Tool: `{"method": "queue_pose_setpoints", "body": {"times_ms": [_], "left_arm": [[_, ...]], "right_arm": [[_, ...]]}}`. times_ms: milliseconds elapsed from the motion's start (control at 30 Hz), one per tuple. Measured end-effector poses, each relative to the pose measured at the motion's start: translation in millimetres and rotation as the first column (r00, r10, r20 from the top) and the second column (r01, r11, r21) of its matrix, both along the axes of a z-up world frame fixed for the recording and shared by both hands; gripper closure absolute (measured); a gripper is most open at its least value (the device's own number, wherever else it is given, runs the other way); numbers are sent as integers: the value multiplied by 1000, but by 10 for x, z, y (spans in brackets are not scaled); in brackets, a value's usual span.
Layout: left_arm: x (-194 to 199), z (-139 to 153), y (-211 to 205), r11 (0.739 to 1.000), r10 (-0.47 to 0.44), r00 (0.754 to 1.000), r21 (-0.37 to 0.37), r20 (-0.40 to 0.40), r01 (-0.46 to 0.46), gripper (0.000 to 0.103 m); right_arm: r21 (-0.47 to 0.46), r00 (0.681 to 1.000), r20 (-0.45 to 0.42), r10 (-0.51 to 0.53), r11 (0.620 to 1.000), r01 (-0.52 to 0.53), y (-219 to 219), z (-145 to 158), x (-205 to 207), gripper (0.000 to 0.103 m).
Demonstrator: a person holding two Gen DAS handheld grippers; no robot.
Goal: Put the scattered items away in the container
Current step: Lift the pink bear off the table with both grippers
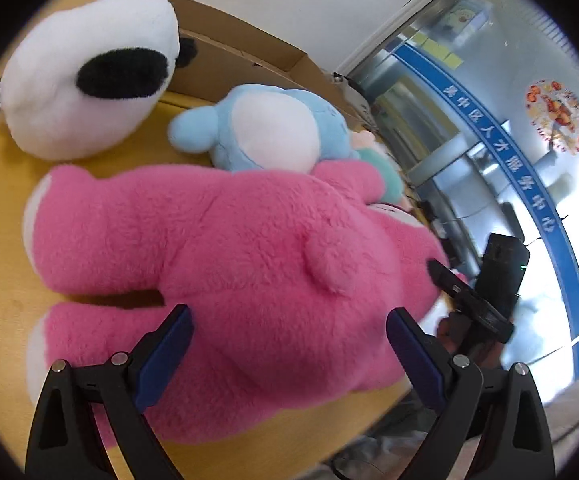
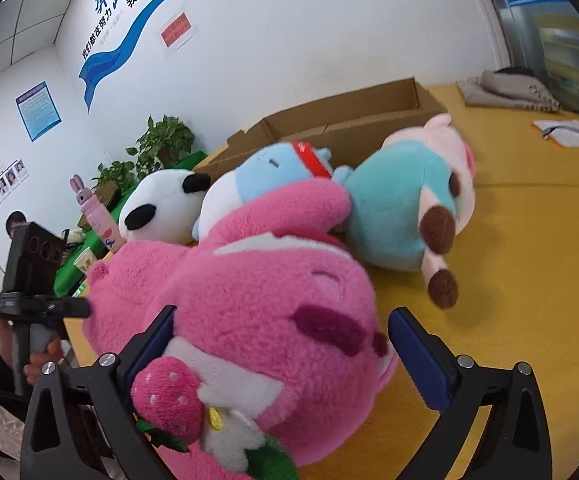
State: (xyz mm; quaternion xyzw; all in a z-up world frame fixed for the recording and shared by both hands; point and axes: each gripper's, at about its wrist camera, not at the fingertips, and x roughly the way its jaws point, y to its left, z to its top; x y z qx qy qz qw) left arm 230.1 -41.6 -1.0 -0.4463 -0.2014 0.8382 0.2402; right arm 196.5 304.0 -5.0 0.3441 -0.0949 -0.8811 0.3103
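Worktop (image 2: 529,240) survey, left to right: panda plush (image 1: 85,76), blue plush (image 1: 265,128), teal-pink plush (image 2: 405,208), cardboard box (image 2: 345,120) behind all. Pink bear (image 1: 249,272) lies flat in front, long axis running across worktop. Left tool (image 1: 289,336) released, jaws wide, straddling bear's rump. Right tool (image 2: 281,340) likewise released, straddling head (strawberry trim nearest lens). Both equally near; two-ended lift toward box appears intended.

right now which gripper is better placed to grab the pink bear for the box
Left, narrowly. The left gripper stands open, its fingers either side of the pink bear's body, a central hold. The right gripper is also open, but around the head end. The cardboard box lies behind the toys.
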Motion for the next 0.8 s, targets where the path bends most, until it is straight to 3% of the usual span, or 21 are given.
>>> {"method": "queue_pose_setpoints", "body": {"times_ms": [167, 233, 367, 467, 633, 800], "left_arm": [[-66, -22, 59, 999, -4, 1000, -45, -2, 4, 7], [-86, -28, 61, 999, -2, 1000, -44, 4, 2, 17], [-61, 18, 21, 1000, 3, 1000, -28, 2, -3, 47], [-1, 88, 39, 999, -1, 1000, -39, -20, 0, 57], [71, 214, 69, 1000, -11, 998, -22, -55, 10, 62], [109, 623, 90, 1000, -12, 987, -12, -163, 10, 62]], "right_arm": [[-10, 999, 40, 36, 999, -36, -47, -85, 8, 5], [-1, 999, 29, 45, 999, -45, -70, -75, 27, 13], [-1, 998, 2, 63, 998, -63, -82, -20, 81, 26], [-4, 997, -34, 66, 998, -66, -95, 55, 144, 29], [-16, 993, -104, 57, 998, -59, -63, 246, 224, 30], [-45, 980, -197, 42, 998, -52, -11, 605, 298, 30]]}}
